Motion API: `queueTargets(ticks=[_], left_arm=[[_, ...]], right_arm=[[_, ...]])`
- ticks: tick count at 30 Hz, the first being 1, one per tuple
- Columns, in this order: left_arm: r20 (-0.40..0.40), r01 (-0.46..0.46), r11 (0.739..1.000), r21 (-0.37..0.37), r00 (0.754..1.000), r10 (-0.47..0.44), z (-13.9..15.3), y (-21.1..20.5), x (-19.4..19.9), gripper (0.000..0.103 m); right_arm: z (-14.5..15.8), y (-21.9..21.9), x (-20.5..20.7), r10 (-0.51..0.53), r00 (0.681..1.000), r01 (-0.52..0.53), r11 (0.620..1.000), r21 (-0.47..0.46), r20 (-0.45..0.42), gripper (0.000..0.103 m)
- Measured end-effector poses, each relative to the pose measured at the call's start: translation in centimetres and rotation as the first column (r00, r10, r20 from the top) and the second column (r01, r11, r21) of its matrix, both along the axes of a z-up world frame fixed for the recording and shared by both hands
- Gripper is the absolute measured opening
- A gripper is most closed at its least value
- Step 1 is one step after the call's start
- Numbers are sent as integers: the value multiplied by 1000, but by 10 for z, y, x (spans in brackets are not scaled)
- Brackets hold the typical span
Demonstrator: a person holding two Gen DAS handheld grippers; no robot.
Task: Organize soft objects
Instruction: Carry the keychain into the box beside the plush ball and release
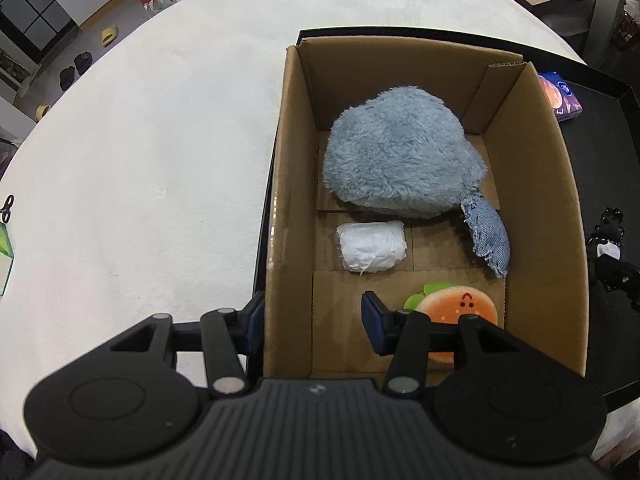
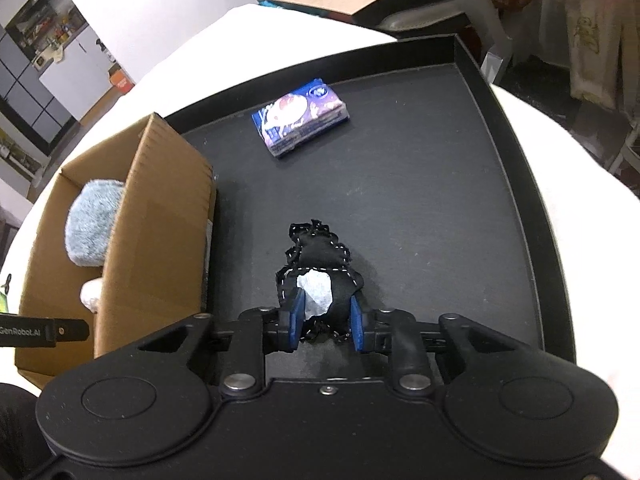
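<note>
Now: R gripper (image 2: pixel 326 322) jaws round black fabric piece (image 2: pixel 320 272), grip unclear | tray (image 2: pixel 500 184) mid, near edge | box (image 2: pixel 160 208) to its left | L gripper (image 1: pixel 312 330) apart, astride box wall.

White lettering reading "GenRobot.AI" runs along a black bar (image 2: pixel 42 331) at the frame's left edge, beside the cardboard box (image 2: pixel 156 240); print on the tissue pack (image 2: pixel 302 116) is illegible.
</note>
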State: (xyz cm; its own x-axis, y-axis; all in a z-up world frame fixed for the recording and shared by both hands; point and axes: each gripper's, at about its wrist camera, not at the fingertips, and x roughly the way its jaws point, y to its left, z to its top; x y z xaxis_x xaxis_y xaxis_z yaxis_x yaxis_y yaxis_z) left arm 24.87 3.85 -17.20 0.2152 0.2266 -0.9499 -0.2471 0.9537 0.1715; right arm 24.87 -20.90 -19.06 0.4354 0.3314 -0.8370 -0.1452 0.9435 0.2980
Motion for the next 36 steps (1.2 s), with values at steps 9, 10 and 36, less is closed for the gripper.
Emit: queueTargets(ticks=[9, 10, 36], left_arm=[[28, -20, 1000, -24, 999, 21, 8, 12, -9, 49], [33, -25, 999, -29, 999, 26, 9, 14, -11, 49], [115, -47, 990, -133, 991, 63, 17, 40, -29, 48]], right_arm=[[25, -4, -3, -24, 999, 23, 1000, 17, 38, 24], [28, -4, -3, -27, 999, 26, 999, 19, 43, 24], [83, 39, -7, 12, 987, -5, 999, -41, 160, 24]])
